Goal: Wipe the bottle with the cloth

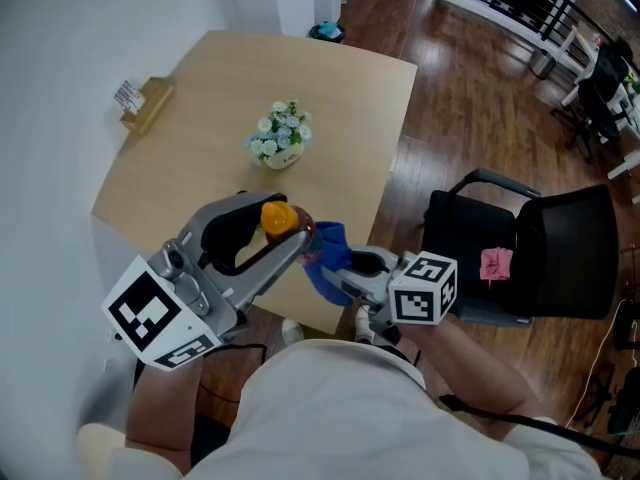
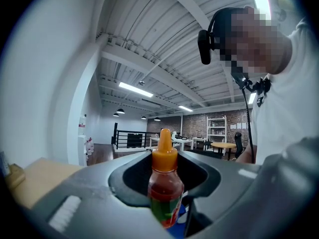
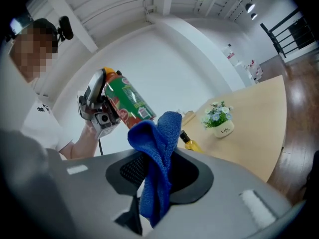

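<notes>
My left gripper [image 1: 288,232] is shut on a sauce bottle [image 1: 281,219] with an orange cap, red contents and a green label, held above the table's near edge. In the left gripper view the bottle [image 2: 164,189] stands upright between the jaws. My right gripper [image 1: 338,268] is shut on a blue cloth [image 1: 326,251]. The bunched cloth [image 3: 155,153] rises from the jaws and its top meets the lower end of the bottle [image 3: 127,103]. The left gripper [image 3: 94,109] and the hand that holds it show behind the bottle.
On the light wooden table [image 1: 200,138] stands a small pot of flowers [image 1: 280,138], with a brown box [image 1: 148,103] at the far left edge. A yellow bottle [image 3: 190,141] lies on the table behind the cloth. A black chair [image 1: 530,253] with a pink item stands on the right.
</notes>
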Demonstrator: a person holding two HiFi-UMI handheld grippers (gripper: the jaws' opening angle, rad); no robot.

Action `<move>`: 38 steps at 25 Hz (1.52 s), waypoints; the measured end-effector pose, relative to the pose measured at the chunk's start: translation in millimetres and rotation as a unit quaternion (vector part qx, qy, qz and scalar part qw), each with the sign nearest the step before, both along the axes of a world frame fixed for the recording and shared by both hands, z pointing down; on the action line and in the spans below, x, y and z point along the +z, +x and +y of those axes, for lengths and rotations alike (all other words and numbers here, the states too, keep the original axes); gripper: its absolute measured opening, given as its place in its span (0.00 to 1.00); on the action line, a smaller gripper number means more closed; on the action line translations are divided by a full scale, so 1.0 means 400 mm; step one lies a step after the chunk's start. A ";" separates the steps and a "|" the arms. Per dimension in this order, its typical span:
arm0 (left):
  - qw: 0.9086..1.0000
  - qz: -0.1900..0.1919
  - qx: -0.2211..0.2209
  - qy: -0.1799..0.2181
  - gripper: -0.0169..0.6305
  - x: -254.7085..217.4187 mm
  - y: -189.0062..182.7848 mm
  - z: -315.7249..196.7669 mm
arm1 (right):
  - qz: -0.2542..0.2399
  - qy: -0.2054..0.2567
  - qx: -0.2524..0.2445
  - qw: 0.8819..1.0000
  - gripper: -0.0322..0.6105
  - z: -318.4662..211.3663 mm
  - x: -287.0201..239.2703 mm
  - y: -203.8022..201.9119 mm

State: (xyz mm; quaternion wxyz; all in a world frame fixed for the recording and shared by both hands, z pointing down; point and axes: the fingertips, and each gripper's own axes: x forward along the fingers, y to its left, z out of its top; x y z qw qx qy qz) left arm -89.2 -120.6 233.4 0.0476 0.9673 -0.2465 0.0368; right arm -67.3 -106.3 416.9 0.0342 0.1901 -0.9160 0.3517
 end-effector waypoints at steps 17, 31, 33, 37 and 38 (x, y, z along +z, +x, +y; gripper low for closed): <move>0.999 -0.024 -0.014 -0.019 0.27 0.072 0.016 -0.047 | -0.007 0.001 0.087 0.996 0.23 -0.046 -0.010 0.207; 0.990 -0.059 -0.117 -0.044 0.27 0.373 0.010 -0.242 | 0.024 -0.008 0.125 0.992 0.23 -0.043 0.005 0.345; 0.987 -0.063 -0.139 -0.051 0.27 0.442 0.010 -0.280 | 0.028 -0.013 0.127 0.991 0.23 -0.043 0.009 0.362; 0.978 -0.074 -0.184 -0.064 0.27 0.567 0.007 -0.343 | 0.041 -0.021 0.130 0.990 0.23 -0.039 0.018 0.398; 0.975 -0.075 -0.197 -0.068 0.27 0.594 0.006 -0.357 | 0.047 -0.021 0.130 0.990 0.23 -0.035 0.020 0.409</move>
